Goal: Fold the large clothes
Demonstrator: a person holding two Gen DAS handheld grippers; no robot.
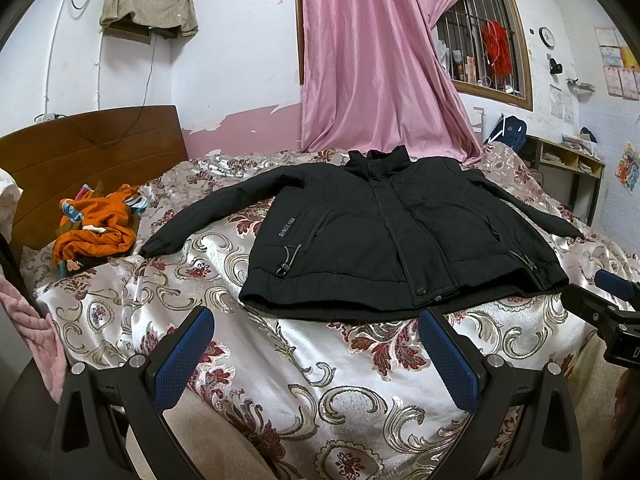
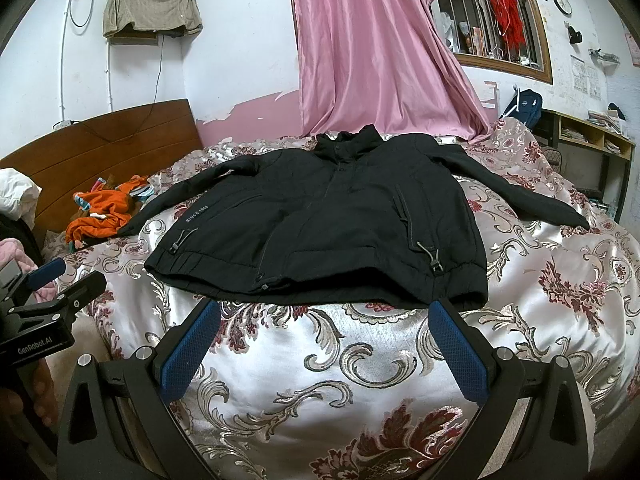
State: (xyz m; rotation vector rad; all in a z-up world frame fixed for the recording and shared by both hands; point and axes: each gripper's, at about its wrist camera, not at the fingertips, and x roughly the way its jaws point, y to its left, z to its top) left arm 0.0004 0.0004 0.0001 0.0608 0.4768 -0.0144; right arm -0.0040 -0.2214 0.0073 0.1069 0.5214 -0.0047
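The left gripper (image 1: 316,322) is held low and level at the near side of the black jacket (image 1: 392,232), its two blue-padded fingers (image 1: 186,352) spread wide apart with nothing between them, tips short of the jacket's hem and not touching it. The right gripper (image 2: 324,316) sits in the same pose just beside it, also at the near side of the jacket, jaws wide with nothing between them; its right fingertip (image 2: 440,308) reaches up to the hem edge, though contact cannot be told. Each gripper shows at the edge of the other's view, side by side.
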